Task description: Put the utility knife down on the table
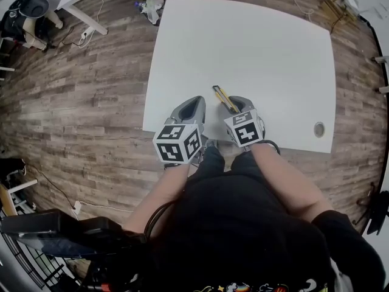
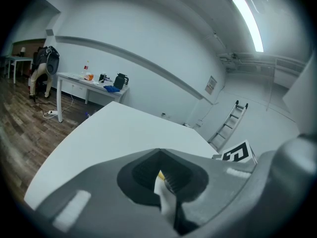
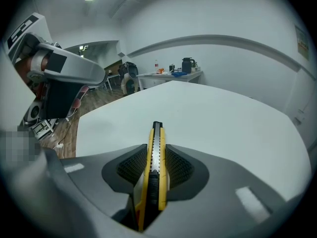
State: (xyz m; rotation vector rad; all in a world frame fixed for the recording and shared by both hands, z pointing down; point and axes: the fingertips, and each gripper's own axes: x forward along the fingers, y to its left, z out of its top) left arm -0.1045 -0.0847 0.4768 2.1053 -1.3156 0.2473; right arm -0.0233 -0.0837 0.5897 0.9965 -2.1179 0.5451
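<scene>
Head view: you stand at the near edge of the white rectangular tabletop [image 1: 243, 41], both tools over its near middle. Around it lies brown wood-plank flooring [image 1: 85, 84], and a small round grey cable port [image 1: 319, 129] sits near the tabletop's near right corner.
Right tool [image 1: 236, 104]: your grey two-jaw tool is clamped on the yellow utility knife with the metal rail and black slider [image 1: 223, 97].
Knife position: held, not lying down; the far end sticks out past the jaws and slants far-left over the tabletop. No view settles whether its tip touches the surface.
Right gripper view only: the ribbed black pads press both flat sides of the knife, the rail faces up, and the black slider sits between the pads. Your left tool and the hand on it show at the far left.
Left tool [image 1: 191, 107]: just left of the right one, apart from it.
Left gripper view only: the jaws are drawn together. A pale sliver with a yellow tip sits at the seam; you cannot tell what it is. The right tool's marker cube peeks in at the right.
Background, gripper views only: a white side desk [image 2: 89, 80] with a dark kettle and small items, and a ladder [image 2: 228, 125] leaning on the far wall.
</scene>
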